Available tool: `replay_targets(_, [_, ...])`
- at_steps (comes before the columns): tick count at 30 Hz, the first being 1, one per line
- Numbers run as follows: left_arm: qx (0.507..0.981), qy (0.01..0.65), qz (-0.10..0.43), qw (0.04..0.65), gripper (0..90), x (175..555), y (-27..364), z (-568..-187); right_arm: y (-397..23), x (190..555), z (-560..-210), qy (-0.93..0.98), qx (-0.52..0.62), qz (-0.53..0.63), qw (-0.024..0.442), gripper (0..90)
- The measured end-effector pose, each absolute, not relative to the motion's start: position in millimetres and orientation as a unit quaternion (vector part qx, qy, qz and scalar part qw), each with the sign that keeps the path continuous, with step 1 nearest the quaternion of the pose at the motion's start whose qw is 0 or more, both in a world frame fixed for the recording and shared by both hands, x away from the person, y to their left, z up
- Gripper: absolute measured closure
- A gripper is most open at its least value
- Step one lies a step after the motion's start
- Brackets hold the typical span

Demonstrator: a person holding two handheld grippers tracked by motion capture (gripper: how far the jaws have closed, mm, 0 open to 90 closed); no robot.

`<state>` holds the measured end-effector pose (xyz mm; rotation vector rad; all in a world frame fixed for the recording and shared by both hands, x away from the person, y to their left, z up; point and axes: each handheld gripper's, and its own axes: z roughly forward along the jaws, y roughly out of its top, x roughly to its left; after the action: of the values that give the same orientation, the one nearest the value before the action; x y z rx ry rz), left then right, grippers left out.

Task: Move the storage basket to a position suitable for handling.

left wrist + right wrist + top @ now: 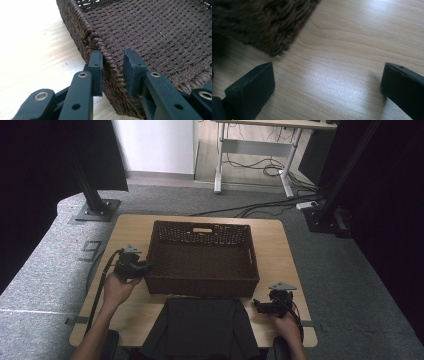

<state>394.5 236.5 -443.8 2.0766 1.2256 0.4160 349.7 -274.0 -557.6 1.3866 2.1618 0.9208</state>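
Straddling the rim of the wicker basket, your left gripper has one jaw outside the wall and one inside — parted, with a gap to the weave, so nothing is clamped yet. Your right gripper sits spread wide over bare table, the basket's corner just ahead of its left jaw — apparently waiting. A dark cloth lies at the near edge.

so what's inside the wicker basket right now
Nothing shows inside the basket: the high view and the left gripper view show bare woven floor. The left gripper straddles its rim, jaws not closed. The strip of floor behind the near wall is hidden.
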Motion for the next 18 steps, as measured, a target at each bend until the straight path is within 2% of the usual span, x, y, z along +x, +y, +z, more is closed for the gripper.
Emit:
replay_targets(7, [0.794, 0.474, 0.163, 0.345, 69.9, 392, 236, -445, -274, 350, -558, 0.776, 0.497, 0.330, 0.205, 0.0])
replay_targets(10, [0.796, 0.467, 0.165, 0.348, 67.1, 392, 237, -445, -274, 350, -558, 0.776, 0.497, 0.330, 0.205, 0.0])
replay_targets(11, [0.799, 0.456, 0.183, 0.346, 64.1, 391, 238, -445, -274, 350, -558, 0.775, 0.497, 0.330, 0.205, 0.0])
replay_targets(14, [0.795, 0.456, 0.195, 0.351, 42.8, 388, 240, -441, -274, 350, -558, 0.776, 0.497, 0.330, 0.205, 0.0])
replay_targets(18, [0.791, 0.450, 0.184, 0.371, 28.3, 382, 250, -435, -274, 350, -558, 0.776, 0.497, 0.330, 0.205, 0.0])
